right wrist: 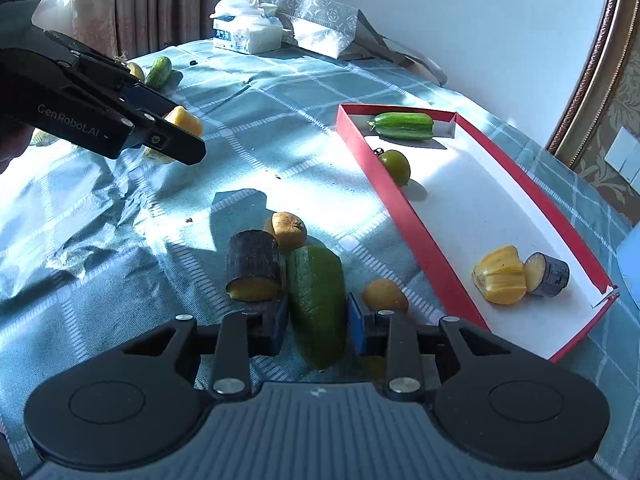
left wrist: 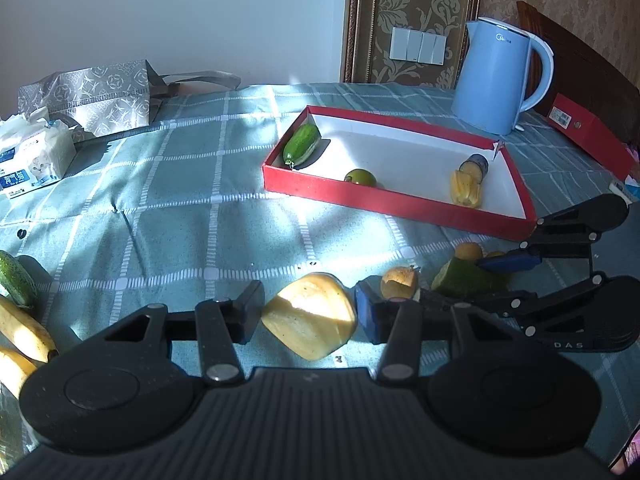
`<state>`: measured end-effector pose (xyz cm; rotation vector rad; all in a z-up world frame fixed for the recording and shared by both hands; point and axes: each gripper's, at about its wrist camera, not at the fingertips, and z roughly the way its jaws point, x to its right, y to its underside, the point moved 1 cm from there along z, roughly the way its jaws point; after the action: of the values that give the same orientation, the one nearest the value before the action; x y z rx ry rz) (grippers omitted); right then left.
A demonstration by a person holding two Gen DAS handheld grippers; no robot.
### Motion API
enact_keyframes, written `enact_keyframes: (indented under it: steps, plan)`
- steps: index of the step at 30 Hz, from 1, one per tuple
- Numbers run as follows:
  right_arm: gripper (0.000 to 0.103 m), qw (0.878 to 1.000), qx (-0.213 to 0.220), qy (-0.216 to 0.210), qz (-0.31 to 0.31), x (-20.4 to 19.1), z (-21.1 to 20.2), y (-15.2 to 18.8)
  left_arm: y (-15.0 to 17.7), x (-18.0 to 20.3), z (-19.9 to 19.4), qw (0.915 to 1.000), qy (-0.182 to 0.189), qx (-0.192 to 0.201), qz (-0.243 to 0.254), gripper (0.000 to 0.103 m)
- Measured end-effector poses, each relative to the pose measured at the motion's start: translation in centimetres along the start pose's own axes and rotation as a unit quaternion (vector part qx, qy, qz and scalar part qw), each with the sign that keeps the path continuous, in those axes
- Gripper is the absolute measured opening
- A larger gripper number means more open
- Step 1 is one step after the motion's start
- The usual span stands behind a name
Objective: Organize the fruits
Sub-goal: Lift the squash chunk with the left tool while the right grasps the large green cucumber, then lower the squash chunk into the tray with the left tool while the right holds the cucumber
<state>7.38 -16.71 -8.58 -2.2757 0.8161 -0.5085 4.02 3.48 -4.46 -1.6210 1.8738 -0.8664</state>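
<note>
A checked teal cloth (left wrist: 168, 200) covers the surface, where a red tray (right wrist: 416, 236) with a white floor lies open beside a blue kettle (left wrist: 500, 80). Inside the tray sit a cucumber (right wrist: 402, 125) at the far end, a green tomato (right wrist: 396, 166) near it, and a yellow starfruit piece (right wrist: 500, 276) touching a dark cane chunk (right wrist: 550, 274) at the near end. The left gripper (left wrist: 310, 316) has its fingers clenched on a yellow fruit chunk (left wrist: 312, 314), held above the cloth. The right gripper (right wrist: 318, 326) has its fingers closed around a green mango (right wrist: 318, 300) lying on the cloth, with a second cane chunk (right wrist: 254, 266) touching it and two small brown fruits (right wrist: 286, 230) close by. A tissue pack (right wrist: 246, 34) and patterned bag (right wrist: 320, 20) stand at the far edge.
</note>
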Motion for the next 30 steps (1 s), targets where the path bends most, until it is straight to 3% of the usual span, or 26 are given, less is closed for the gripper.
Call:
enact_keyframes:
  steps: [6,13,18,30]
  plan:
    - [0.031,0.996,0.038,0.035,0.071,1.5,-3.9,0.8,-2.5,1.6,0.8,0.9996,0.018,0.017,0.011,0.045]
    - [0.031,0.981,0.061,0.088,0.159,3.9,-7.9,2.9,-5.5,4.0,3.1,0.9982,0.043,0.032,0.028,0.045]
    - [0.031,0.973,0.054,0.123,0.189,5.3,-9.3,4.7,-7.7,5.5,6.0,0.9974,0.056,0.031,0.032,0.045]
    - [0.031,0.958,0.034,0.163,0.231,7.9,-10.7,7.5,-13.3,6.6,14.8,0.9993,0.028,0.016,0.02,0.045]
